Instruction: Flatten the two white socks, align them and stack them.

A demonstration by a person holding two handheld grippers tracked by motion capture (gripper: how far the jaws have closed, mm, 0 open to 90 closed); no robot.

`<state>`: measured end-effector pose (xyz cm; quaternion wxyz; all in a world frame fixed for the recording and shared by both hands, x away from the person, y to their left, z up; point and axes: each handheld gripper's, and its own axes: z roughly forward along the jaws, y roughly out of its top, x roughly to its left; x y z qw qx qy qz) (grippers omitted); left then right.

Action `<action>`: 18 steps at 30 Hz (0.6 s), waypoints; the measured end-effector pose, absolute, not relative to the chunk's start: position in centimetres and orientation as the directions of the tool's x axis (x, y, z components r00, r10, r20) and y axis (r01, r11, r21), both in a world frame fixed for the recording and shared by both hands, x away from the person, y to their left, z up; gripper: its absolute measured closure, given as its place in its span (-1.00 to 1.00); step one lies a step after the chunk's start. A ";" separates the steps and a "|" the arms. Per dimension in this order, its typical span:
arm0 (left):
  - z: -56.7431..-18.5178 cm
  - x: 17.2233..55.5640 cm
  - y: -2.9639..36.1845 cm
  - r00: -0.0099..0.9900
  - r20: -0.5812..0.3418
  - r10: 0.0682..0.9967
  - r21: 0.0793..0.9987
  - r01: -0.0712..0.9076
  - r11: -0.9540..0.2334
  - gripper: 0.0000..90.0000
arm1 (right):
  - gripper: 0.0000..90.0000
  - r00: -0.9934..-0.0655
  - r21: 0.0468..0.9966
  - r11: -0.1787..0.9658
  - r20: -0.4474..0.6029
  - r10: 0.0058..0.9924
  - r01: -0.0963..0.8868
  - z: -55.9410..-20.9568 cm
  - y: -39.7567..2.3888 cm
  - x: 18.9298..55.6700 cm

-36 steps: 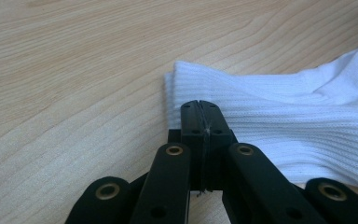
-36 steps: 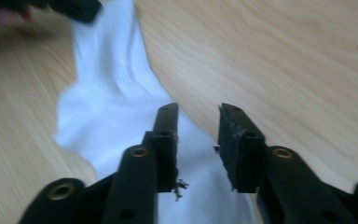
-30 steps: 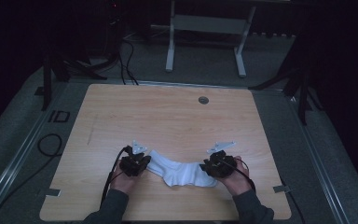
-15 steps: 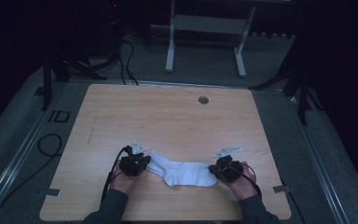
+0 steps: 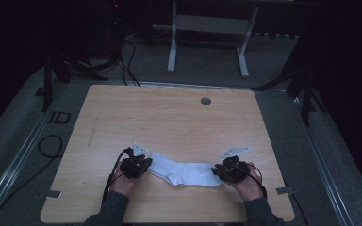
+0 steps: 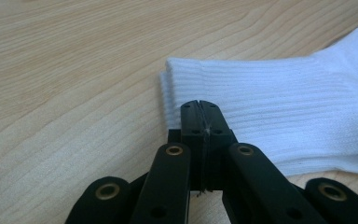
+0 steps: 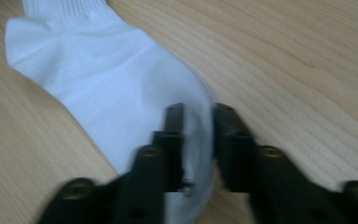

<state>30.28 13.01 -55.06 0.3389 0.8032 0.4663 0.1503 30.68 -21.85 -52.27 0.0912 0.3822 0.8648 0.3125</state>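
Observation:
A white sock point(image 5: 184, 172) lies flat near the front of the wooden table point(image 5: 169, 117), stretched between my two grippers. My left gripper point(image 5: 143, 165) is at its left end. In the left gripper view the jaws point(image 6: 199, 105) are pressed together on the edge of the ribbed cuff point(image 6: 270, 102). My right gripper point(image 5: 218, 173) is at the toe end. Its jaws point(image 7: 198, 112) have just been opening and stand apart, with the sock's toe point(image 7: 112, 79) lying loose between them.
A round grommet point(image 5: 206, 100) sits in the far part of the tabletop. Behind the table stands a white metal frame point(image 5: 207, 23) on the floor. A black cable point(image 5: 47, 146) loops on the floor at the left.
The sock, bunched and curved a second ago, now lies straighter and flatter. The right hand has shifted slightly to the right and toward the front edge. The left hand has kept still.

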 end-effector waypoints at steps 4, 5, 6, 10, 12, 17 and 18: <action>-55.0 30.2 13.3 0.534 -0.104 0.839 0.694 0.644 -0.323 0.87 | 0.28 -0.674 0.654 0.455 0.115 0.730 0.604 -51.7 -22.4 30.8; -55.0 30.2 13.2 0.534 -0.105 0.839 0.698 0.640 -0.320 0.85 | 0.25 -0.673 0.656 0.454 0.112 0.731 0.603 -51.5 -22.5 30.8; -55.0 30.2 13.3 0.537 -0.102 0.837 0.699 0.638 -0.324 0.84 | 0.24 -0.669 0.662 0.450 0.105 0.735 0.599 -51.4 -22.7 30.8; -54.8 30.1 13.3 0.542 -0.103 0.834 0.707 0.630 -0.323 0.81 | 0.20 -0.653 0.676 0.423 0.116 0.748 0.603 -51.3 -23.2 30.9; -54.7 30.0 13.3 0.542 -0.101 0.835 0.717 0.621 -0.317 0.81 | 0.19 -0.646 0.678 0.413 0.119 0.754 0.608 -51.3 -23.4 30.9; -54.3 29.9 13.7 0.536 -0.097 0.839 0.743 0.599 -0.297 0.79 | 0.17 -0.630 0.676 0.397 0.128 0.766 0.620 -51.6 -23.9 31.3; -54.3 29.9 13.8 0.535 -0.096 0.840 0.746 0.597 -0.295 0.78 | 0.16 -0.627 0.674 0.396 0.129 0.768 0.624 -51.7 -24.0 31.3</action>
